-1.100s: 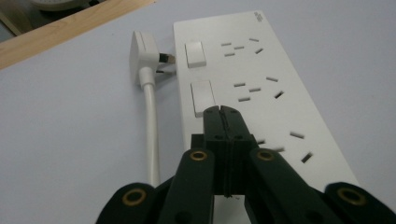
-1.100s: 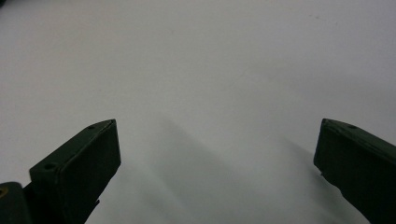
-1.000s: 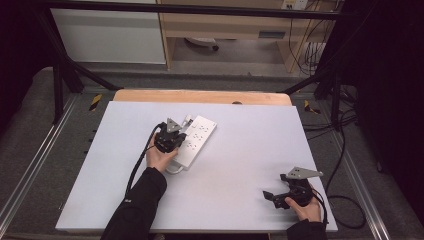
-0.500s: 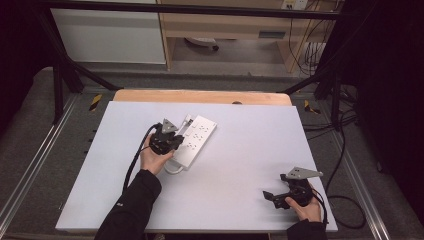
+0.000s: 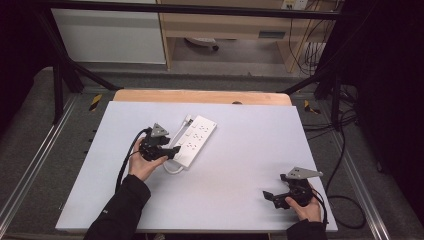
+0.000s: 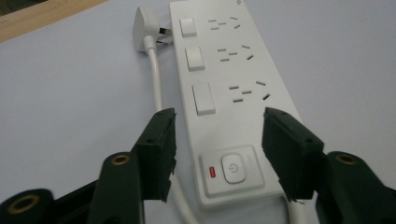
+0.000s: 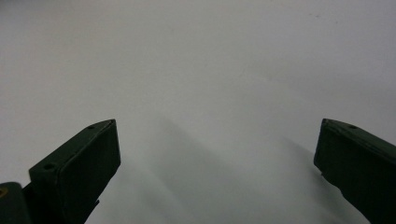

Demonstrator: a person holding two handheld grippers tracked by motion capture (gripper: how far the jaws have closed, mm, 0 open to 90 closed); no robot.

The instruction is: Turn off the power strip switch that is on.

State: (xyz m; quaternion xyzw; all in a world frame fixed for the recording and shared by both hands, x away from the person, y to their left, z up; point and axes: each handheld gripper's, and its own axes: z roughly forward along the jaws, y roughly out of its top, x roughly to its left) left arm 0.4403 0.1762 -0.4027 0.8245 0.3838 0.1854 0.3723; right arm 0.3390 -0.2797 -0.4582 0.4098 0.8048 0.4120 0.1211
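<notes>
Left gripper (image 6: 218,154) at near end of power strip (image 5: 194,140), jaws parted, just been opening, straddling strip's switch end without pressing; power button (image 6: 233,167) between pads, nothing clamped. Likely released after pressing button. Strip lying flat, angled toward 1 o'clock, slightly left of table (image 5: 240,200) centre. Cord (image 6: 155,79) running along strip's side, plug (image 6: 144,22) lying at far end, not plugged into any socket. Right gripper (image 5: 272,197) parked at 5 o'clock corner, jaws wide apart over bare table, well apart from strip, seemingly idle.
</notes>
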